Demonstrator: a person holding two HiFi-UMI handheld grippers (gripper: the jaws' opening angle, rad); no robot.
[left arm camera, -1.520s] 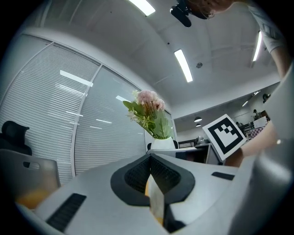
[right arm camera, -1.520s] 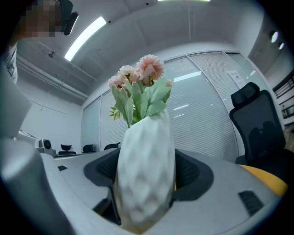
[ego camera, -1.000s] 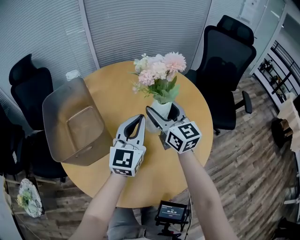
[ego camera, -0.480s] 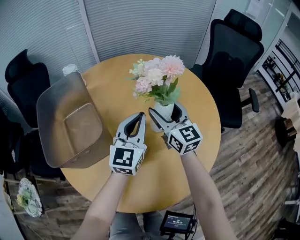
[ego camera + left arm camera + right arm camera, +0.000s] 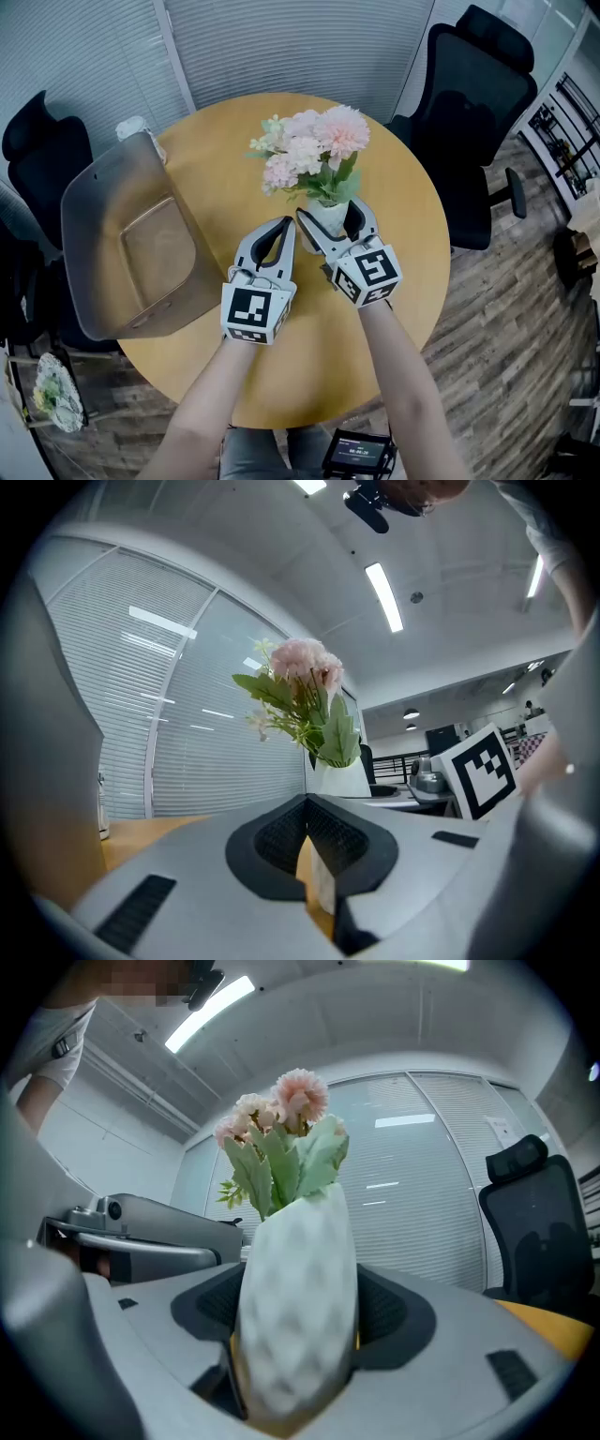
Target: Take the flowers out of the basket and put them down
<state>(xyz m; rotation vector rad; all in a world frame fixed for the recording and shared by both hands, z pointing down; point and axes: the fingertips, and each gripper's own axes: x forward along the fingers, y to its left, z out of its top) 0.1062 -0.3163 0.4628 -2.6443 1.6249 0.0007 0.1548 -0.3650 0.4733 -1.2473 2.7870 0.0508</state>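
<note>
The left gripper (image 5: 286, 223) and right gripper (image 5: 326, 214) are light grey with black textured pads (image 5: 279, 841). Behind the pads, each bears a black-and-white marker cube (image 5: 251, 314); the sleeve (image 5: 56, 1049) is short, pale.

Head view: even, cool indoor light, moderately bright, no hard glare. Round light-wood desk (image 5: 394, 216) shows only soft, faint shadows under the arms (image 5: 220, 398), toward its near edge. Wide-angle bend: pale blinds (image 5: 281, 47) & black chairs (image 5: 478, 84) lean outward at pic edges, and corners go darker. Sharp overall.

Left gripper view: strong fisheye w/ black vignette all round. Long ceiling strip light (image 5: 382, 594) blows out white, and bright streaks mirror in the glass wall (image 5: 187, 724). Grey left gripper (image 5: 305, 803), close to lens, is soft-focus; bg crisper.

Right gripper view: same vignette. Glare from another strip light (image 5: 208, 1002) top left & along top edge. White dimpled vase (image 5: 295, 1307) in grey right gripper (image 5: 298, 1283) is blurred, esp. low down; pink flowers (image 5: 281, 1101) sharper.
</note>
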